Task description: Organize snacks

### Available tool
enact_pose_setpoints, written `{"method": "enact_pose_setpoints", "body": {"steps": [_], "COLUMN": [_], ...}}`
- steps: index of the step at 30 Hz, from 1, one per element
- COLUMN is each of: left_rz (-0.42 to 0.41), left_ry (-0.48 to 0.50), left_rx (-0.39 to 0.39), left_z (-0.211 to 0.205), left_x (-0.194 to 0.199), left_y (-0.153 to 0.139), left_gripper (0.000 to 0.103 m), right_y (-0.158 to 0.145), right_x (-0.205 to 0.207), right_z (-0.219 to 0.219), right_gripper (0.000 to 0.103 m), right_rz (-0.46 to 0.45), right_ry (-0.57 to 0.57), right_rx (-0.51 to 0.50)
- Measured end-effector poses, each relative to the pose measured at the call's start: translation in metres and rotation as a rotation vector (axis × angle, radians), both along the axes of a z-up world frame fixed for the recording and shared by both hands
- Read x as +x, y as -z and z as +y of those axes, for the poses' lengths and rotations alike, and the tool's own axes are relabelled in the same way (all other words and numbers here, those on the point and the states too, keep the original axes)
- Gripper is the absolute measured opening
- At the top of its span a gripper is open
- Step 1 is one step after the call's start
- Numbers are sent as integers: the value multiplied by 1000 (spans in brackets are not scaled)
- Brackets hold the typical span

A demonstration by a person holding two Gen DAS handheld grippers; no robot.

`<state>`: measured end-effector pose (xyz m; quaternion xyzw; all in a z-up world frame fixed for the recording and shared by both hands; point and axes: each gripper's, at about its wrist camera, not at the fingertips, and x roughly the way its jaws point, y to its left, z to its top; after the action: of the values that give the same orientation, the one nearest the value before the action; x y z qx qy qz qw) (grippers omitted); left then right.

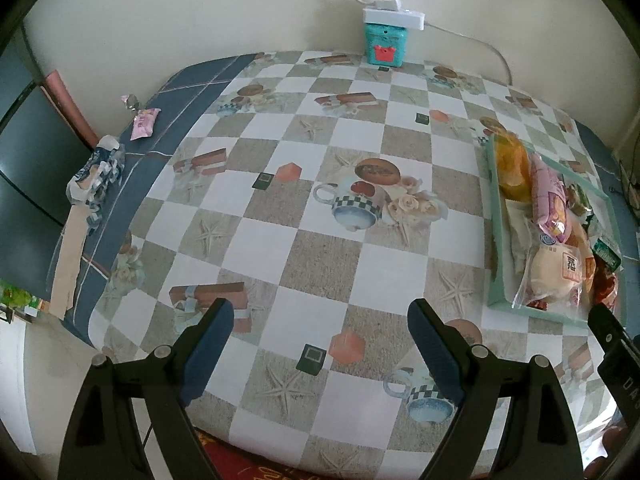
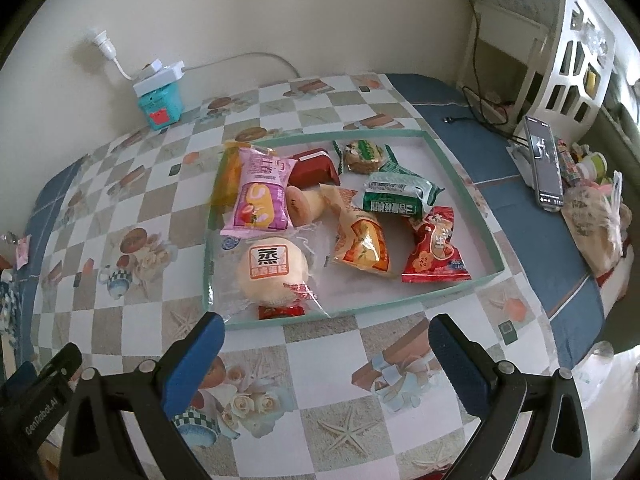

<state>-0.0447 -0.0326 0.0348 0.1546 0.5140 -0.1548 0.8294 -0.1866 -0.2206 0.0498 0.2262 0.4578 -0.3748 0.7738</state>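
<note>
A shallow mint-green tray [image 2: 464, 196] on the checkered table holds several wrapped snacks: a pink roll pack [image 2: 260, 200], a round steamed cake [image 2: 272, 276], an orange packet [image 2: 360, 240], a red packet [image 2: 436, 248], a green carton pack [image 2: 396, 196] and a dark red box [image 2: 314, 166]. My right gripper [image 2: 326, 336] hovers open just in front of the tray's near rim, nothing between its fingers. My left gripper [image 1: 320, 320] is open over bare tablecloth, with the tray [image 1: 494, 216] off to its right. A small pink snack [image 1: 145, 123] lies at the table's far left edge.
A teal box [image 1: 385, 42] with a white power strip on top stands by the wall. Crumpled wrappers [image 1: 98, 172] lie on the left edge. A phone [image 2: 544, 168] leans on a stand at the right, beside a plastic bag [image 2: 596, 220] and a white shelf [image 2: 576, 40].
</note>
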Motion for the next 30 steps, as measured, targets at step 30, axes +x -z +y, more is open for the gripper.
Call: {"method": "enact_pose_setpoints", "body": {"steps": [30], "left_rz": [34], "left_ry": [24], "left_rx": [4], "left_z": [-4], "left_x": [5], "left_y": [6], "left_gripper": [89], "right_y": [6], "right_x": [12], "right_z": [6], "right_gripper": [103], "right_rz": [37], "right_ry": [-51], "right_rx": [2]}}
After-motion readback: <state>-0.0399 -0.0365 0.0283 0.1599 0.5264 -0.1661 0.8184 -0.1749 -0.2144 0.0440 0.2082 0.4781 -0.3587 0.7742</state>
